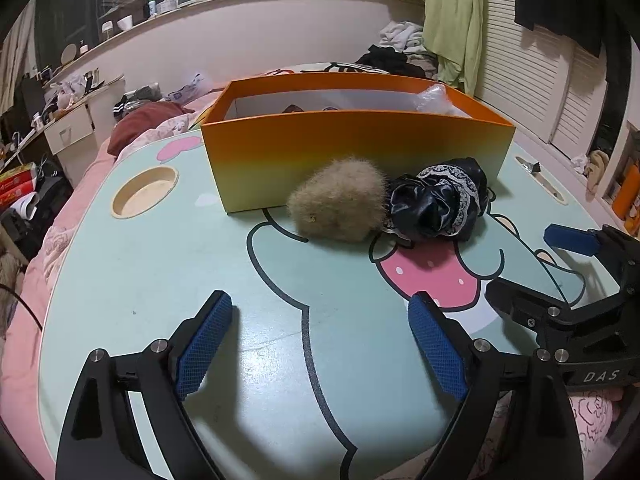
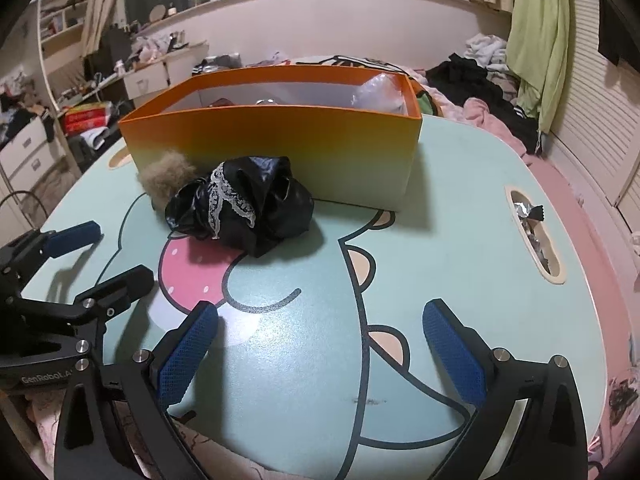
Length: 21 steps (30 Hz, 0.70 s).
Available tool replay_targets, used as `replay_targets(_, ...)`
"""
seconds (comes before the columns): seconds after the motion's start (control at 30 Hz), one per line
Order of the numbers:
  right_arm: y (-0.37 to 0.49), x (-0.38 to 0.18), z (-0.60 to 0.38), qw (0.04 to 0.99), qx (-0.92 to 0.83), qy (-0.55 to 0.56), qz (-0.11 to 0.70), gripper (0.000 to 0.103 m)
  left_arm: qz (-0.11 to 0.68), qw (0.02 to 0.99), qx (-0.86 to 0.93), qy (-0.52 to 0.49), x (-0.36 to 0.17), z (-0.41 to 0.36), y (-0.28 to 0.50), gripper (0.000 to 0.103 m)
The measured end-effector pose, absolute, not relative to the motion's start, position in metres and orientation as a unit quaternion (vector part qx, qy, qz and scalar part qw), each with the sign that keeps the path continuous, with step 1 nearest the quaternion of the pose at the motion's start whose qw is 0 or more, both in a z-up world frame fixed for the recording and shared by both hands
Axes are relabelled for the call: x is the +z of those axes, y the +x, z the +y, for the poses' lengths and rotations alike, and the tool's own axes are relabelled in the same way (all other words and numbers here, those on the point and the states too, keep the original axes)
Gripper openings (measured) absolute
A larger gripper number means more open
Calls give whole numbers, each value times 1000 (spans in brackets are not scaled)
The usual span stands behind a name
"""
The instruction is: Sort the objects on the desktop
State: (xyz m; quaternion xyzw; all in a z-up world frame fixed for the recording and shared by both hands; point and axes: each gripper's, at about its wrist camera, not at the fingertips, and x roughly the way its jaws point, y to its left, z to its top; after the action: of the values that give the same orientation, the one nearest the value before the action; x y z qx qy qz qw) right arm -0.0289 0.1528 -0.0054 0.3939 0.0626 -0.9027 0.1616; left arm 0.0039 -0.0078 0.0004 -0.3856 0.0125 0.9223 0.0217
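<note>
A tan fluffy ball [image 1: 338, 202] and a crumpled black satin cloth with white lace [image 1: 440, 200] lie side by side on the mint cartoon table, against the front wall of an orange open box [image 1: 352, 148]. My left gripper [image 1: 320, 340] is open and empty, well short of the fluffy ball. My right gripper [image 2: 320, 344] is open and empty, short of the black cloth [image 2: 244, 208]. The fluffy ball [image 2: 166, 178] and the box [image 2: 276, 136] also show in the right wrist view. Each gripper shows in the other's view, the right one [image 1: 532, 264] and the left one [image 2: 108, 250].
The box holds a crumpled plastic bag [image 1: 436, 98] and other items, mostly hidden. The table has a round cup recess [image 1: 144, 190] at left and a slot [image 2: 534, 232] with foil wrappers at right. Pink bedding [image 1: 24, 280], clothes and cluttered furniture surround the table.
</note>
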Motion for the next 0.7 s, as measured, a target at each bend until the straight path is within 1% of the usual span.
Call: replay_targets(0.7,-29,-5,153,161,-903,394,62,103,13,22,922,-386,0,-8,4,90)
